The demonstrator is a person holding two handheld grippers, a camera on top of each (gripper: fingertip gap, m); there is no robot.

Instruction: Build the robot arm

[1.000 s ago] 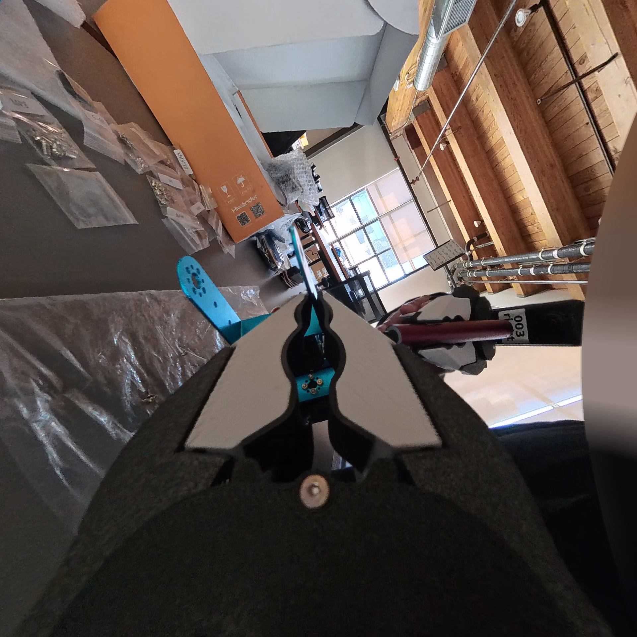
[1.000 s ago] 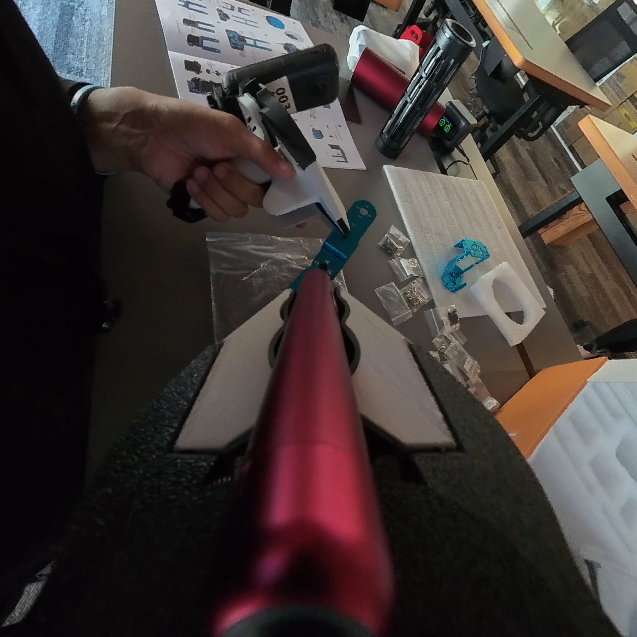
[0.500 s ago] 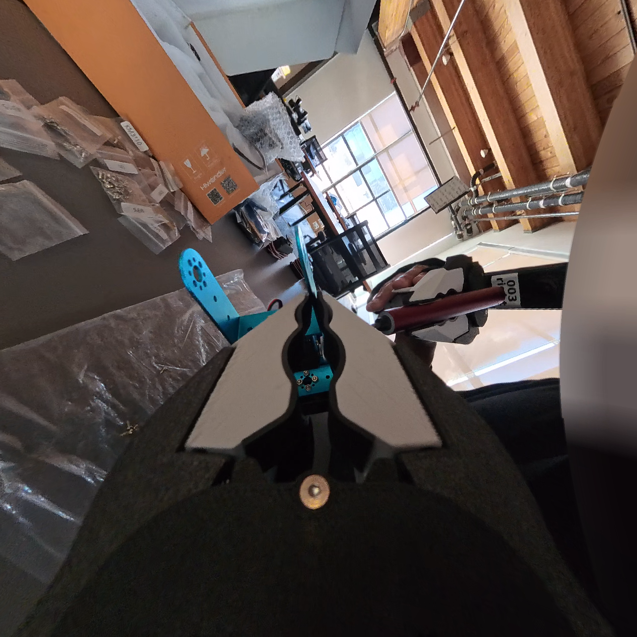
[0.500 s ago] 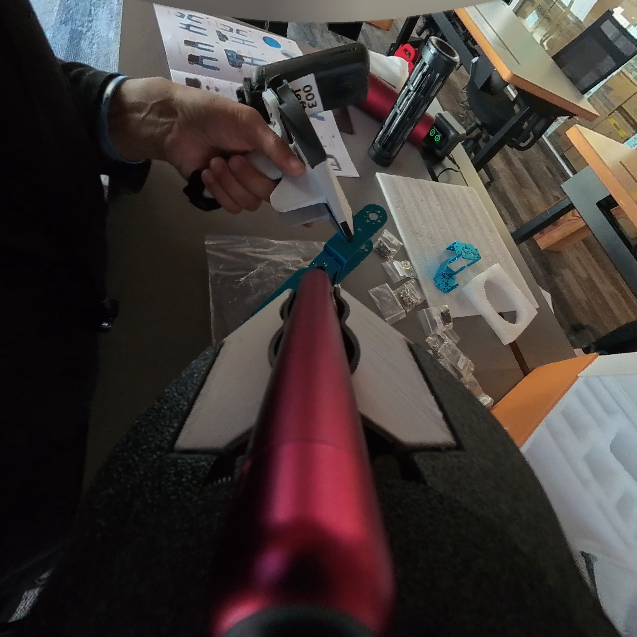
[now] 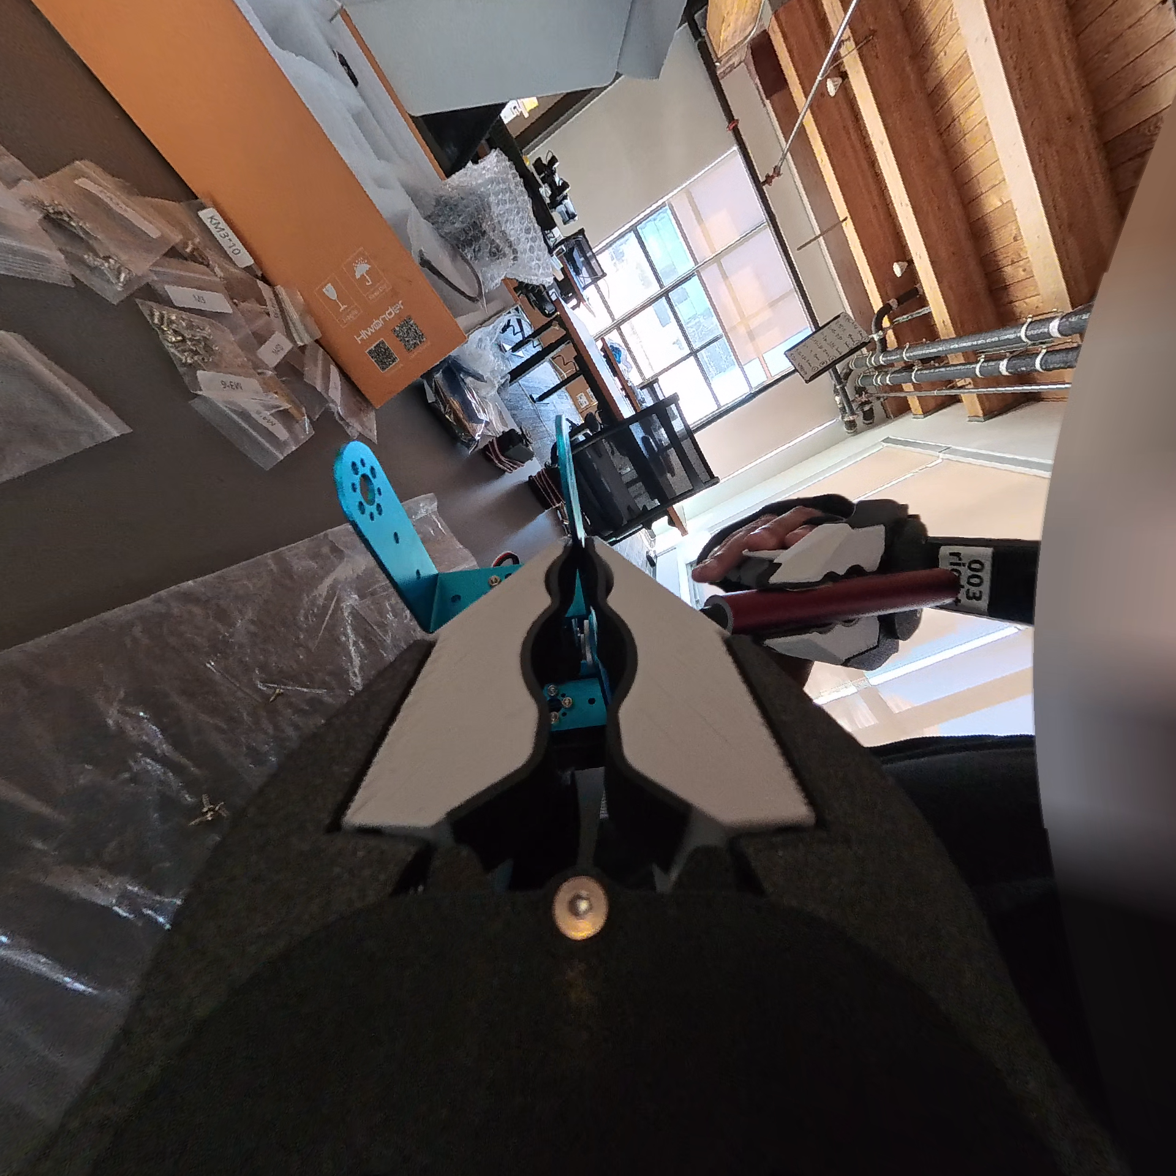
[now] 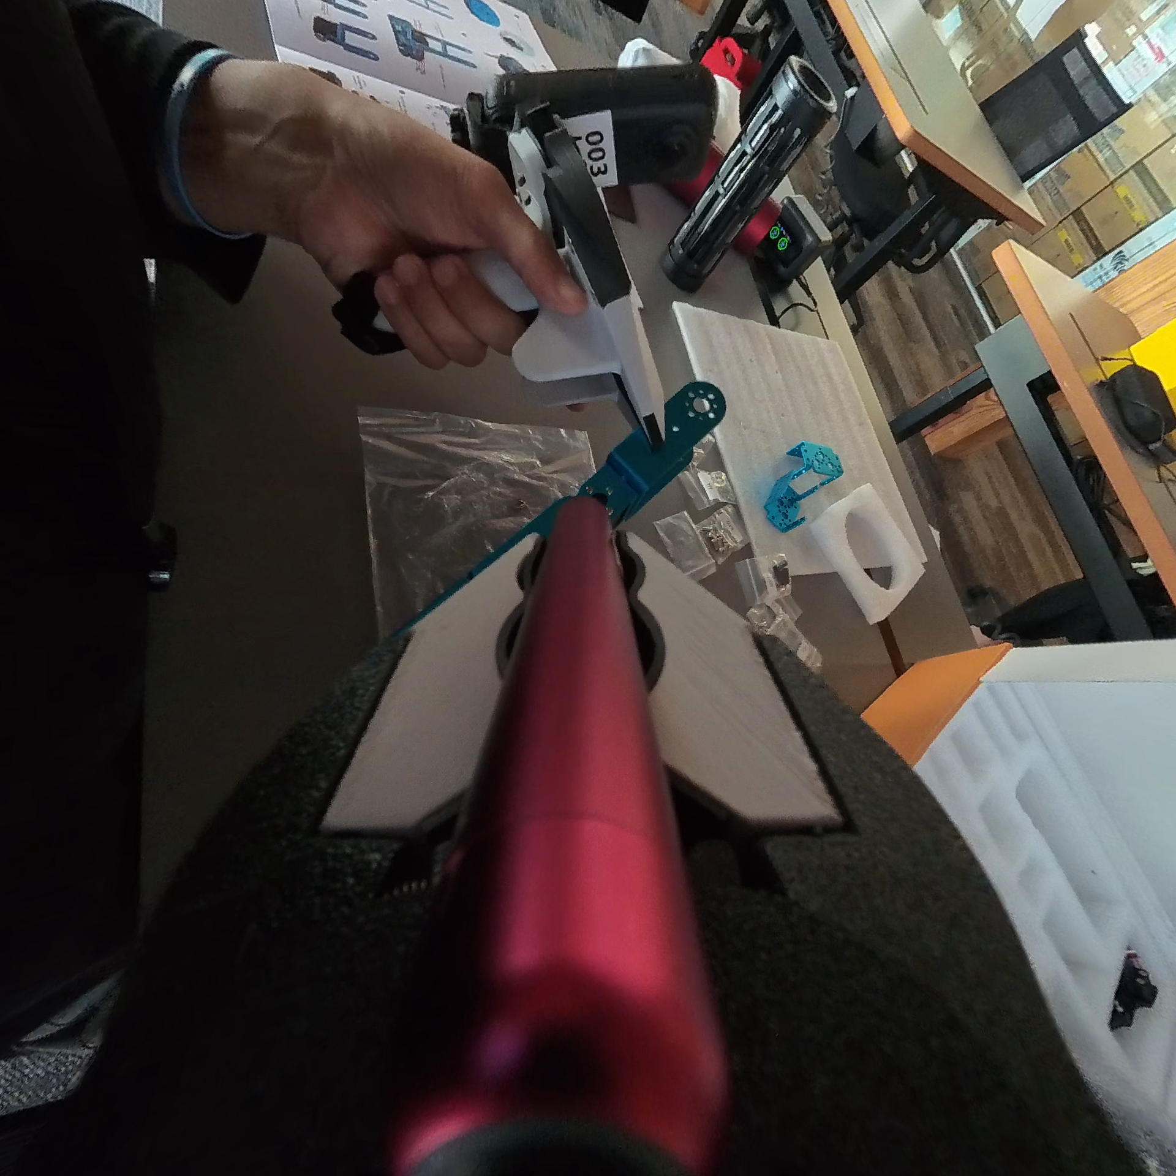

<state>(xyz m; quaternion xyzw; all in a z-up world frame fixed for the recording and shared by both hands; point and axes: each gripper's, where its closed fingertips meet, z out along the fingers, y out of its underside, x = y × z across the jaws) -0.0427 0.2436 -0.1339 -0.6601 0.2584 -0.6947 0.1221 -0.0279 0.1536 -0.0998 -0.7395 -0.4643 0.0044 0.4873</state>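
My left gripper [image 5: 582,548] is shut on a blue metal bracket [image 5: 382,528] with a round holed end, held above the table. It also shows in the right wrist view [image 6: 649,439], held by a hand [image 6: 356,191], pinching the bracket [image 6: 690,417]. My right gripper [image 6: 576,541] is shut on a red screwdriver handle [image 6: 573,732] that points forward. The tool's front end sits at a screw spot on the bracket's near flange. The right gripper [image 5: 821,585] and red tool [image 5: 840,598] show to the right in the left wrist view.
A clear plastic bag [image 6: 458,483] lies on the brown table [image 6: 254,445] under the bracket. Small bags of screws [image 5: 210,343], an orange box [image 5: 254,159], a white foam sheet [image 6: 763,394], a second blue bracket [image 6: 802,483], a black cylinder [image 6: 744,165] and a printed sheet [image 6: 394,51] lie around. Left tips to right tips: about 10 centimetres.
The left gripper has turned a little with the bracket, so more of the bracket's face shows in the right wrist view. The red tool stays at the bracket.
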